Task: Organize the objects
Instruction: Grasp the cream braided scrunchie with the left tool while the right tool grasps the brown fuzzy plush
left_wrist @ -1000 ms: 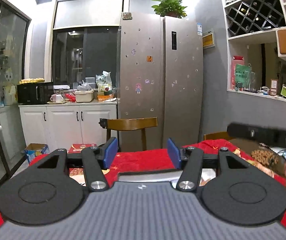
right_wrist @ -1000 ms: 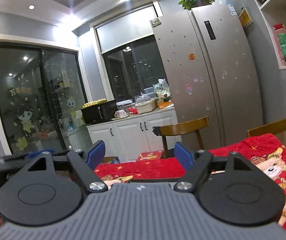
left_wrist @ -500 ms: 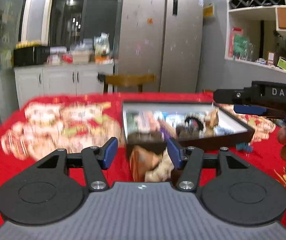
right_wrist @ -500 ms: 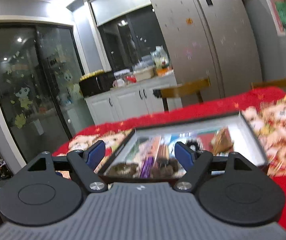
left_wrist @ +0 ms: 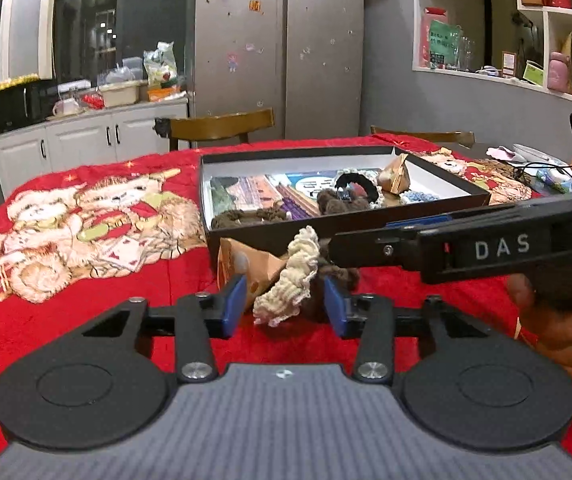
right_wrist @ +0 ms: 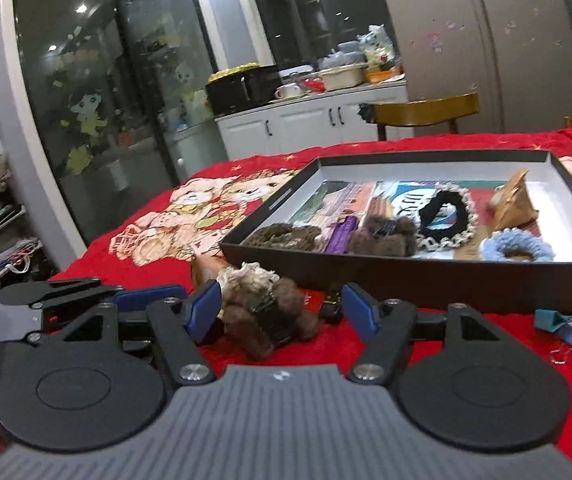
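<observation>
Two tongs work the near edge of the counter (left_wrist: 86, 280), just in front of the box (right_wrist: 446, 280). Left tongs (left_wrist: 284, 306) are closing w/ the cream scrunchie (left_wrist: 290, 280) between the pads, not yet pinched. Right tongs (right_wrist: 282, 308) are closing too, around the brown furry scrunchie (right_wrist: 270, 312), pads still apart from it. Step in hand looks like pickup; next: finish both grips, lift over the box wall, drop beside the other hair ties.

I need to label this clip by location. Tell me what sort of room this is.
Most likely a home kitchen-dining room. A tall two-door fridge stands against the back wall, white cabinets carry a countertop cluttered with a microwave and dishes, and wooden chairs sit at a table under a red cloth.
</observation>
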{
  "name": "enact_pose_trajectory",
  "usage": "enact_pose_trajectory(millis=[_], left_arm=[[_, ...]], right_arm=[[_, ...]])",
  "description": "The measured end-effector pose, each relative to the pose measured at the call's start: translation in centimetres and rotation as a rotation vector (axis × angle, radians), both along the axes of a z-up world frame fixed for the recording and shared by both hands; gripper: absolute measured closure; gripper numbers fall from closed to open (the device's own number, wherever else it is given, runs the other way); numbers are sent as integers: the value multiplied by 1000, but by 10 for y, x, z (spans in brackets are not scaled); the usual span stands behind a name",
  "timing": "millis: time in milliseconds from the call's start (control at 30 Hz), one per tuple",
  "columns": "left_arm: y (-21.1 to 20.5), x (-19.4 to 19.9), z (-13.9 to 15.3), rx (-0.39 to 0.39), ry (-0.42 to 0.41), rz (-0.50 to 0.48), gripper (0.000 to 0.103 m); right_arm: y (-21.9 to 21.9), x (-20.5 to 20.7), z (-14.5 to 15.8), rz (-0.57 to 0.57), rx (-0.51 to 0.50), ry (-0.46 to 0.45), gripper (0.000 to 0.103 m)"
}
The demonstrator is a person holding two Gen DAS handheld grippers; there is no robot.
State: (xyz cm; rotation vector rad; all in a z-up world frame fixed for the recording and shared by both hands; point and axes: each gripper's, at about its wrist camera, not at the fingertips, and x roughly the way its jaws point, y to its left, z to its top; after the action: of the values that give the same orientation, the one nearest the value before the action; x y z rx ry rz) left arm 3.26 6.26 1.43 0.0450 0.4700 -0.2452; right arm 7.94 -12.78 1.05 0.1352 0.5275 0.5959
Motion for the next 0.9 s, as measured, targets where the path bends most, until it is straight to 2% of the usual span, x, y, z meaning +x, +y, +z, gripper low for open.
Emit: enact_pose_trajectory(millis=[67,167,333,533,567,633,733,800,900], left_arm=[[3,5,-2,-19,32,-2,67],[5,11,-4,-33,62,-6,74],[-1,19,-7,-11,88,-29,76],[1,25,-10,-34,109,-18,76],[2,27,-10,-38,113,-14,79],[3,28,-11,-37,121,5,88],[4,29,-11,-33,124,30,89],[4,28,-11,-28,116,41,89],[5,27,-10,-27,110,56,89]], right_arm=[[0,0,-3,6,6,14,27],[3,6,-10,9,10,56,27],[4,11,-13,11,39,84,27],[9,15,-16,23,83,127,27],[9,17,-17,16,91,139,28],[8,19,-19,7,112,156,31],[5,21,-21,-16,135,173,36],[3,21,-22,-21,149,181,47],[5,20,-22,-28,140,179,51]])
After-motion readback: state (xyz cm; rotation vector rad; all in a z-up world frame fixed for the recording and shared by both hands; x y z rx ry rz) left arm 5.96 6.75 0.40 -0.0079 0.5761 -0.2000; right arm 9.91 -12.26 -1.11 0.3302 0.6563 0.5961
